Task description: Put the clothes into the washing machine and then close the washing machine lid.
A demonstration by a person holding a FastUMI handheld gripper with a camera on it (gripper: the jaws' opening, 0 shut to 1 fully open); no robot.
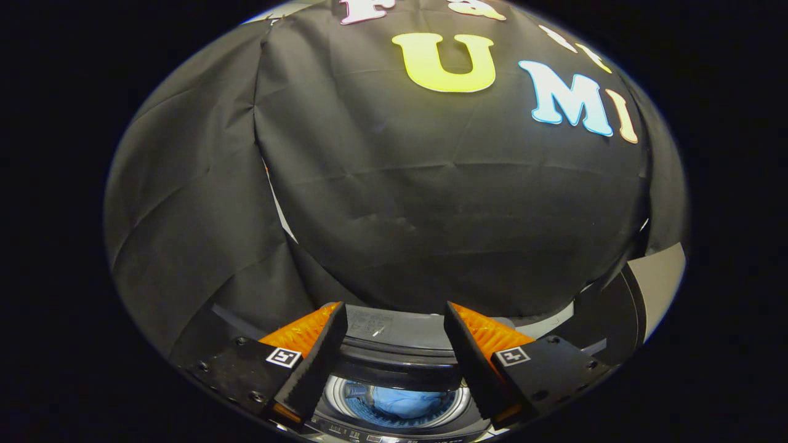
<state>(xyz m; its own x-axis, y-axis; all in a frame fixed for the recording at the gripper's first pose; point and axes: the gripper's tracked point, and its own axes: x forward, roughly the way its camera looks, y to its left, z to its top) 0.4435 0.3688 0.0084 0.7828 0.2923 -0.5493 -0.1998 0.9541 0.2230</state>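
Gripper view, tongs (394, 335) wide apart, empty, above open washing machine (394, 360), blue clothes (403, 403) bunched in drum.

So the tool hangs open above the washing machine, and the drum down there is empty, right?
Not empty: the gripper view shows a blue garment lying in the drum. The rest holds: the tool hangs open above the washing machine, gripping nothing.

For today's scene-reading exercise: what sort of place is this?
Likely a staged recording booth for laundry: a black cloth wall, a top-loading washer with blue clothes in its drum, and an open gripper above it.
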